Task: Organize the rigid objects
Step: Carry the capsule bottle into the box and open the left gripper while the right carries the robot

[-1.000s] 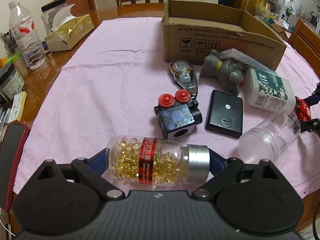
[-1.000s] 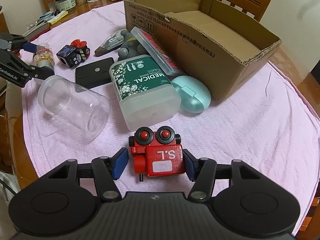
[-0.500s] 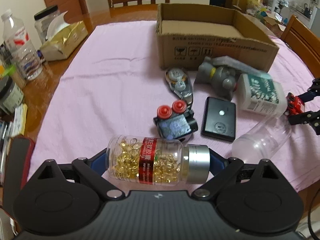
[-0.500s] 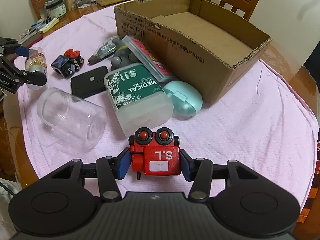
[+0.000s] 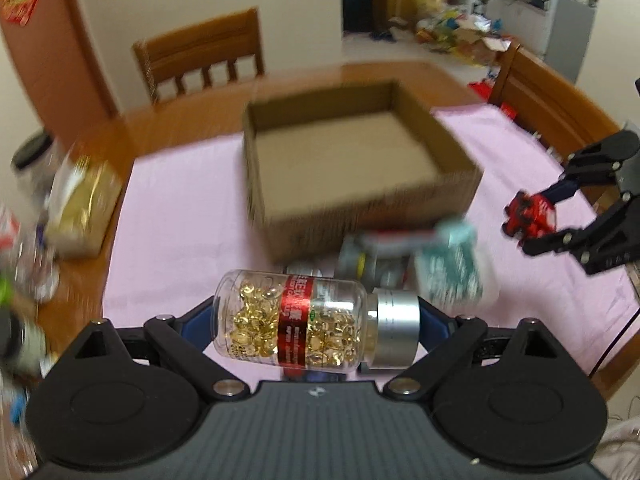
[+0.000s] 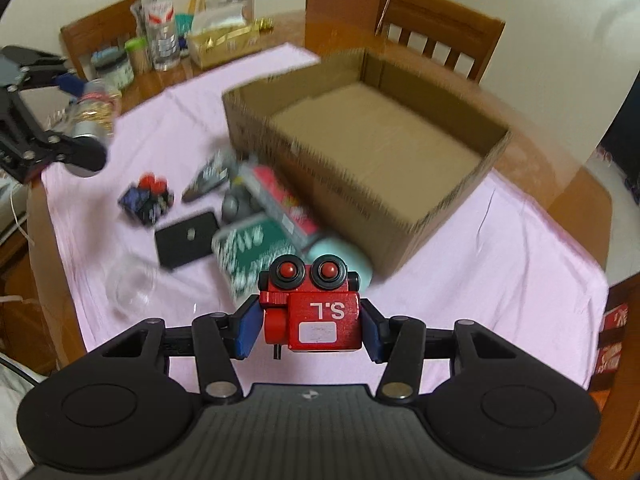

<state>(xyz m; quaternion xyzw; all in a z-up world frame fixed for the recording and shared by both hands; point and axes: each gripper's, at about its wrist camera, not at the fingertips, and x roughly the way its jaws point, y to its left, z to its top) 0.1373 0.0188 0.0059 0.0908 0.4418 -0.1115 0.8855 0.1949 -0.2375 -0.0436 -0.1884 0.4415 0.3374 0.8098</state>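
The left gripper [image 5: 316, 322] is clamped end to end on a clear capsule bottle [image 5: 296, 322] of golden softgels with a red label and a silver cap [image 5: 394, 326], held lying crosswise in the air above the near edge of the pink tablecloth [image 5: 180, 208]. The right gripper [image 6: 308, 320] is clamped on the sides of a red toy robot [image 6: 316, 308] marked "S.L", also held clear of the cloth. The open cardboard box [image 6: 368, 136] sits toward the table's far edge. Against its near wall lie a green-labelled cotton swab box [image 6: 252, 252], a mint oval case [image 6: 344, 256], a grey figure [image 6: 236, 208], a black flat case [image 6: 186, 238], a black toy robot [image 6: 146, 200] and a clear jar [image 6: 132, 288], all blurred.
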